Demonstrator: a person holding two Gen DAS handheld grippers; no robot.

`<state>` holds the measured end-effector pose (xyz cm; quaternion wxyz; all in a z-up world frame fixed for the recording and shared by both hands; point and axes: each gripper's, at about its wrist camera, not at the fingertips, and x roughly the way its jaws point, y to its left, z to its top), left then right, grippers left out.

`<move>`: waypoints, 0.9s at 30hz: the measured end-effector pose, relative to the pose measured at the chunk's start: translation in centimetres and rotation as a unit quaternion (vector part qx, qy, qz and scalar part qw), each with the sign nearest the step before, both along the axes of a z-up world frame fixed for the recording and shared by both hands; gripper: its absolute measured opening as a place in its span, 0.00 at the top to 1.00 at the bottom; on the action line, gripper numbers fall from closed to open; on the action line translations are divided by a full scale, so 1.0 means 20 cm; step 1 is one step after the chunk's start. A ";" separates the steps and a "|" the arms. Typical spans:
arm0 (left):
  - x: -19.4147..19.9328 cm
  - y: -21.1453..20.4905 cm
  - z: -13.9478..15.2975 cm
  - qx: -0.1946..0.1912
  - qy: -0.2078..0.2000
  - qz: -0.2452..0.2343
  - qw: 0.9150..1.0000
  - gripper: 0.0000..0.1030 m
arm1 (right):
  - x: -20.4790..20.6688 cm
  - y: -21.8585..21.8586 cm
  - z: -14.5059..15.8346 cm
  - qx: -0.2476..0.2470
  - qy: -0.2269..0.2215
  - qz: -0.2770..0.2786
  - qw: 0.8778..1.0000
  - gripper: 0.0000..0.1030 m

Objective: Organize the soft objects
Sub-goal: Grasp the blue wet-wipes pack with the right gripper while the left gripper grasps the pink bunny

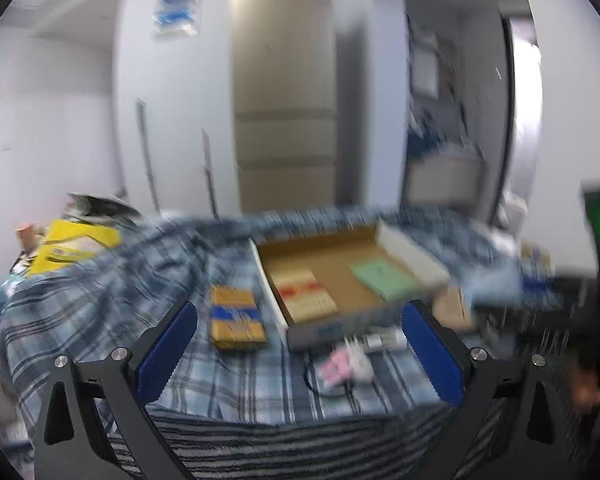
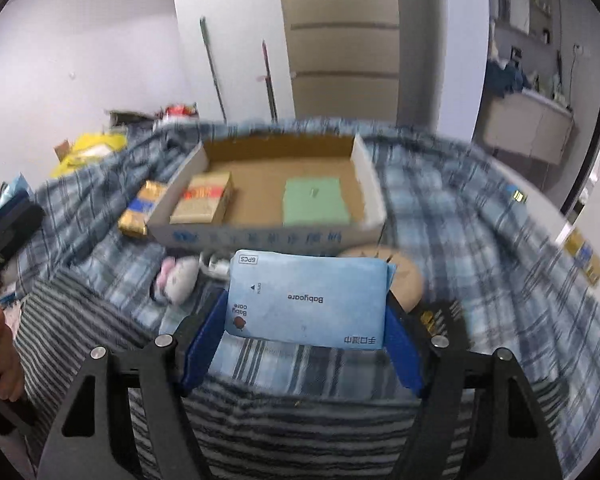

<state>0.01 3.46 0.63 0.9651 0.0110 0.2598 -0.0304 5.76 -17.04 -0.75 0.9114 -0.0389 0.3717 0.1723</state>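
Note:
My right gripper [image 2: 306, 304] is shut on a light blue Babycare wipes pack [image 2: 306, 300] and holds it above the plaid blanket, just in front of the open cardboard box [image 2: 268, 236]. The box holds a tan pack [image 2: 202, 198] and a green pack [image 2: 315, 201]. My left gripper [image 1: 300, 320] is open and empty, hovering over the blanket in front of the box [image 1: 340, 326]. A pink and white plush toy [image 1: 346, 364] lies between its fingers' line of view; it also shows in the right wrist view [image 2: 178, 276]. An orange-blue pack [image 1: 236, 316] lies left of the box.
A blue plaid blanket [image 1: 100, 288] covers the surface. Yellow bags [image 1: 74, 244] sit at the far left. A round tan disc [image 2: 408, 280] lies behind the wipes pack. A small white tube [image 1: 384, 339] lies by the box front. Another orange-blue pack [image 2: 584, 256] lies at the right edge.

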 end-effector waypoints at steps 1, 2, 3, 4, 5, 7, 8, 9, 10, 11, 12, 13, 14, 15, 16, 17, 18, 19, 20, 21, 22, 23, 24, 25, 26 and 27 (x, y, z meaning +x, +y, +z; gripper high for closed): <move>0.03 -0.01 -0.02 0.002 0.026 -0.015 1.000 0.00 | 0.00 -0.01 0.02 0.002 -0.010 -0.008 1.000 0.29; 0.07 -0.03 -0.05 0.002 0.055 -0.028 0.998 0.00 | 0.01 -0.03 0.05 0.006 -0.024 -0.017 1.000 0.29; 0.10 -0.05 -0.07 0.001 0.073 -0.032 0.997 0.01 | 0.01 -0.04 0.06 0.012 -0.034 -0.022 0.999 0.29; 0.13 -0.06 -0.10 -0.003 0.089 -0.038 0.995 0.02 | 0.02 -0.06 0.07 0.015 -0.045 -0.026 0.999 0.29; 0.16 -0.07 -0.12 -0.007 0.106 -0.047 0.993 0.05 | 0.02 -0.06 0.07 0.017 -0.057 -0.032 0.998 0.29; 0.20 -0.08 -0.16 -0.012 0.128 -0.052 0.990 0.08 | 0.02 -0.09 0.06 0.021 -0.073 -0.045 0.996 0.29; 0.23 -0.09 -0.18 -0.015 0.138 -0.053 0.989 0.09 | 0.02 -0.09 0.05 0.027 -0.076 -0.048 0.996 0.29; 0.25 -0.10 -0.20 -0.016 0.146 -0.052 0.988 0.09 | 0.03 -0.11 0.03 0.032 -0.075 -0.049 0.995 0.29; 0.27 -0.11 -0.22 -0.017 0.156 -0.052 0.986 0.11 | 0.03 -0.11 0.01 0.033 -0.071 -0.048 0.996 0.29; 0.30 -0.11 -0.24 -0.018 0.166 -0.050 0.985 0.14 | 0.04 -0.11 0.00 0.032 -0.068 -0.047 0.996 0.29; 0.31 -0.12 -0.25 -0.018 0.173 -0.049 0.984 0.15 | 0.04 -0.11 -0.01 0.030 -0.065 -0.045 0.996 0.29; 0.34 -0.13 -0.27 -0.016 0.184 -0.049 0.982 0.16 | 0.05 -0.11 -0.02 0.030 -0.063 -0.042 0.997 0.29; 0.35 -0.14 -0.29 -0.013 0.191 -0.048 0.980 0.16 | 0.05 -0.11 -0.02 0.030 -0.064 -0.040 0.997 0.29; 0.37 -0.14 -0.30 -0.011 0.196 -0.045 0.979 0.17 | 0.04 -0.12 -0.02 0.031 -0.066 -0.039 0.997 0.29; 0.38 -0.15 -0.32 -0.009 0.202 -0.041 0.979 0.19 | 0.04 -0.12 -0.02 0.030 -0.068 -0.039 0.996 0.29; 0.39 -0.15 -0.33 -0.008 0.208 -0.040 0.977 0.23 | 0.04 -0.11 -0.02 0.028 -0.069 -0.038 0.996 0.29; 0.41 -0.15 -0.34 -0.007 0.212 -0.042 0.976 0.25 | 0.04 -0.11 -0.03 0.026 -0.070 -0.037 0.997 0.29; 0.42 -0.16 -0.35 -0.004 0.218 -0.042 0.975 0.27 | 0.04 -0.11 -0.03 0.025 -0.071 -0.036 0.996 0.29; 0.43 -0.17 -0.37 0.004 0.226 -0.040 0.973 0.28 | 0.04 -0.11 -0.03 0.024 -0.071 -0.036 0.997 0.29; 0.45 -0.19 -0.39 0.015 0.236 -0.041 0.971 0.30 | 0.04 -0.10 -0.03 0.021 -0.070 -0.036 0.997 0.29; 0.45 -0.20 -0.41 0.024 0.242 -0.042 0.969 0.41 | 0.04 -0.10 -0.04 0.019 -0.068 -0.037 0.997 0.29; 0.47 -0.21 -0.43 0.033 0.251 -0.041 0.966 0.49 | 0.05 -0.10 -0.04 0.016 -0.065 -0.039 0.997 0.29; 0.47 -0.21 -0.45 0.032 0.260 -0.043 0.964 0.49 | 0.05 -0.10 -0.05 0.014 -0.061 -0.041 0.997 0.29; 0.48 -0.21 -0.47 0.026 0.266 -0.046 0.963 0.50 | 0.06 -0.10 -0.06 0.013 -0.059 -0.042 0.997 0.29; 0.48 -0.21 -0.48 0.028 0.264 -0.044 0.963 0.51 | 0.06 -0.10 -0.06 0.012 -0.056 -0.042 0.997 0.29; 0.48 -0.21 -0.48 0.032 0.260 -0.044 0.964 0.53 | 0.06 -0.11 -0.06 0.013 -0.055 -0.040 0.998 0.29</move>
